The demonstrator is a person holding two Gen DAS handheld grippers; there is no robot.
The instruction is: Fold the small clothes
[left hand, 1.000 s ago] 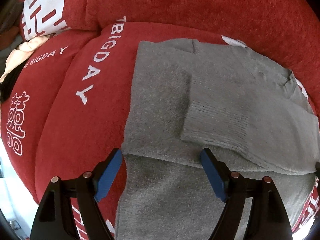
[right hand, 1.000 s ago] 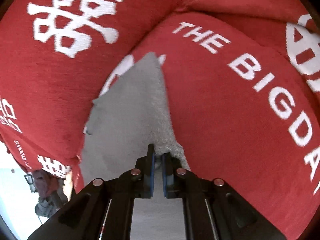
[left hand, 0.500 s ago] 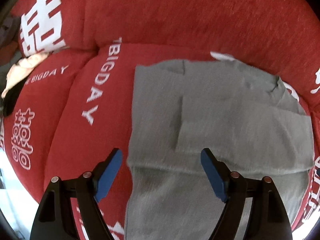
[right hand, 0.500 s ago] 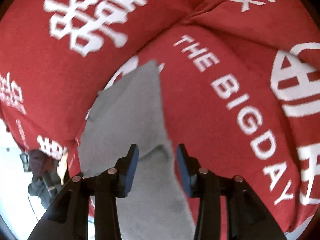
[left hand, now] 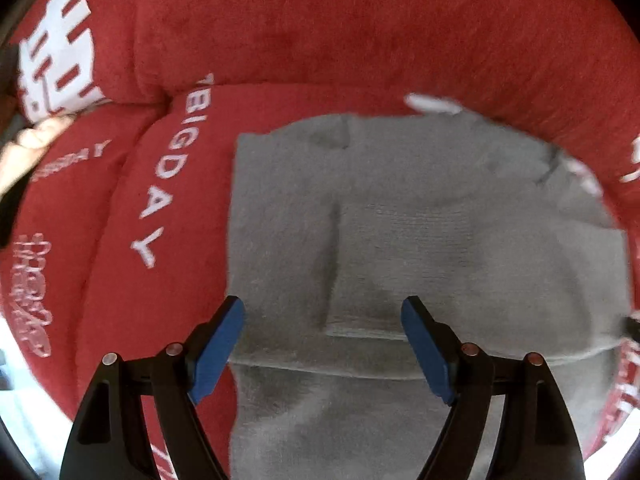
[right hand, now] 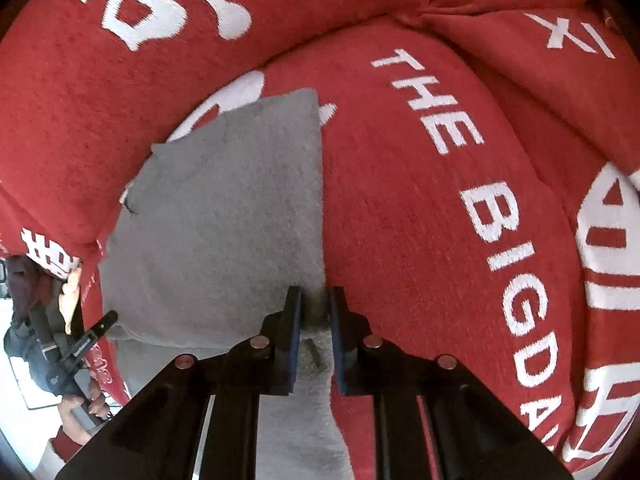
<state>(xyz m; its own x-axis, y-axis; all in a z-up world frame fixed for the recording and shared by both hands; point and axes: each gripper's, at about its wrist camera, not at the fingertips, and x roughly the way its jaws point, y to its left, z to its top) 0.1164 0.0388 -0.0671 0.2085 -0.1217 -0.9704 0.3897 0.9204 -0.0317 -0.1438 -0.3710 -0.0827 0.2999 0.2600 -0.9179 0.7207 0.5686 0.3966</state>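
A grey knit sweater (left hand: 400,220) lies flat on a red cushion with white lettering (left hand: 132,280). One sleeve (left hand: 440,248) is folded across its body. My left gripper (left hand: 322,308) hangs open just above the sweater's lower fold, with nothing between its blue pads. In the right wrist view the sweater (right hand: 232,208) runs up and left from my right gripper (right hand: 315,296). That gripper's jaws are closing, and a bunched bit of the sweater's right edge fills the narrow gap between the pads.
The red cushion (right hand: 420,200) is backed by a tall red backrest (left hand: 340,32). A beige cloth (left hand: 28,148) lies at the far left. The other gripper (right hand: 86,340) and a hand (right hand: 80,404) on its handle show at the lower left.
My right gripper opened off the cloth, shifted along the sweater's right edge and closed again on it. The folded sleeve now lies flatter and squarer. The left gripper stayed open and drifted slightly.
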